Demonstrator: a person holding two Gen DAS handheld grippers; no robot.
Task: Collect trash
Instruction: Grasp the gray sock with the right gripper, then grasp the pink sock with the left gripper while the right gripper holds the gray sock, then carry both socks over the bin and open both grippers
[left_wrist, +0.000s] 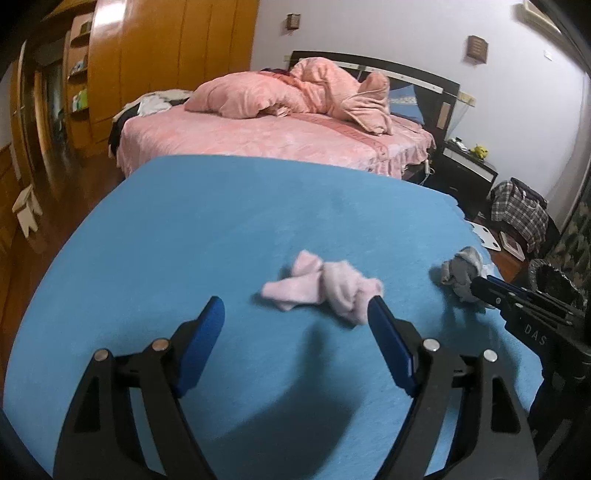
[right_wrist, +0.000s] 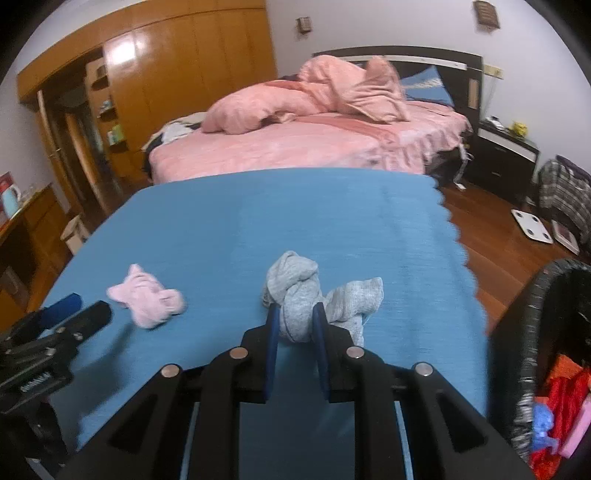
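A crumpled pink sock (left_wrist: 325, 290) lies on the blue cloth (left_wrist: 221, 229) just ahead of my left gripper (left_wrist: 297, 308), which is open and empty; its right fingertip touches or overlaps the sock's near end. A knotted grey sock (right_wrist: 303, 295) sits near the cloth's right edge. My right gripper (right_wrist: 295, 314) is shut on the grey sock, its blue pads pinching the near end. The grey sock (left_wrist: 461, 271) and right gripper (left_wrist: 484, 288) also show in the left wrist view. The pink sock (right_wrist: 147, 299) and left gripper (right_wrist: 79, 308) show in the right wrist view.
A dark woven basket (right_wrist: 532, 332) holding red, blue and pink items stands off the cloth's right edge. A pink bed (right_wrist: 306, 147) lies beyond the blue cloth (right_wrist: 258, 229). A black nightstand (right_wrist: 506, 155), white scale (right_wrist: 532, 230) and plaid bag (right_wrist: 565, 199) stand on the wood floor at right.
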